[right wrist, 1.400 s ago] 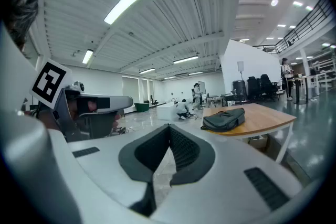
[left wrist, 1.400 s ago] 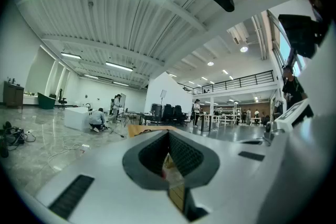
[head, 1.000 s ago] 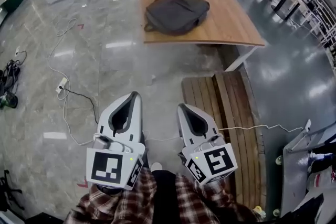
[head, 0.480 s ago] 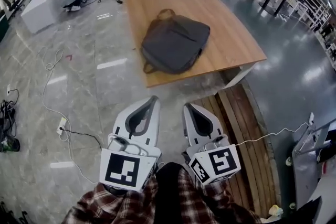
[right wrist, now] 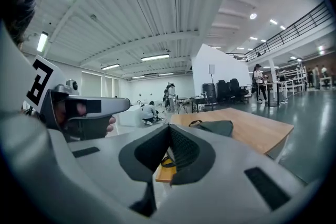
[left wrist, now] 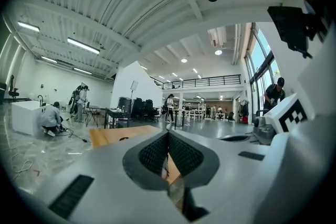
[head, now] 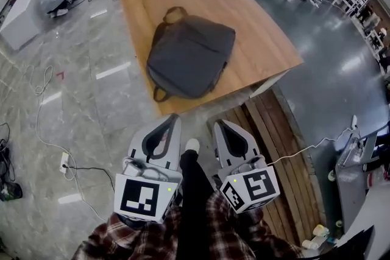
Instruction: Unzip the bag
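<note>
Dark grey fabric backpack (head: 190, 56) lies flat on light wooden table (head: 268, 33), well apart from both grippers. Left gripper (head: 175, 119) and right gripper (head: 219, 125): jaws pressed together, nothing between them.

Risk: the unpinned backpack may slide when its zipper is pulled. The pull tab is too small to make out.

Slatted wooden bench (head: 268, 131) and white cable (head: 304, 146) lie near the approach.

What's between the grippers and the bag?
Head view: only a strip of floor and the table's near edge lie between the left gripper, right gripper and the bag.
</note>
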The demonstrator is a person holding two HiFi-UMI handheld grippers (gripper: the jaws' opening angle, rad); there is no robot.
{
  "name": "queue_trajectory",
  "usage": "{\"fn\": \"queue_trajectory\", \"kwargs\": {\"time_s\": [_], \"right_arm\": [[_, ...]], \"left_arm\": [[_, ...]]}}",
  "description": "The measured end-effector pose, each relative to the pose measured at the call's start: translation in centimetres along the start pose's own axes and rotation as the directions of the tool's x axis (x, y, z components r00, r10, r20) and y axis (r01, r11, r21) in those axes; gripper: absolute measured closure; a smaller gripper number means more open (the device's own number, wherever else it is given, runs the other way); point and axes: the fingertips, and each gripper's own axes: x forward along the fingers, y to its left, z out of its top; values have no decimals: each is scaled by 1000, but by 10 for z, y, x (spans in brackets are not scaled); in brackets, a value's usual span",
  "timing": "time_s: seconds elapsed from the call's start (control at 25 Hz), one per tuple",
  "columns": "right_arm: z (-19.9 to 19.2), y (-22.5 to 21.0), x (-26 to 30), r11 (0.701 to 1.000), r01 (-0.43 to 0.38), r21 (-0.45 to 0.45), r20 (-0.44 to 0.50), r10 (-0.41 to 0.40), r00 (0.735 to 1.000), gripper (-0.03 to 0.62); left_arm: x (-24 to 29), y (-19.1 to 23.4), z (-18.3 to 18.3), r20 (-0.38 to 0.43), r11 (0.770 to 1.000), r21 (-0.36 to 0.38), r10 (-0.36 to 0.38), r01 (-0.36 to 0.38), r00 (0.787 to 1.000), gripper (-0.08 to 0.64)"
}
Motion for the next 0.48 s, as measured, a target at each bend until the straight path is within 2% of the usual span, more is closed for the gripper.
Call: {"fn": "queue_trajectory", "kwargs": {"time_s": [0.16,0.28,0.48], "right_arm": [[5,-36,43,1000,11,0,3,-11,1000,581],[15,-69,76,1000,15,-1,8,-15,1000,581],[40,-126,127,1000,10,-14,11,-10,1000,581]], "left_arm": [[52,20,0,-3,1000,-1,-3,3,1000,552],[95,35,0,-6,1000,25,-1,1,1000,552],[173,50,17,10,999,33,0,0,1000,551]]}}
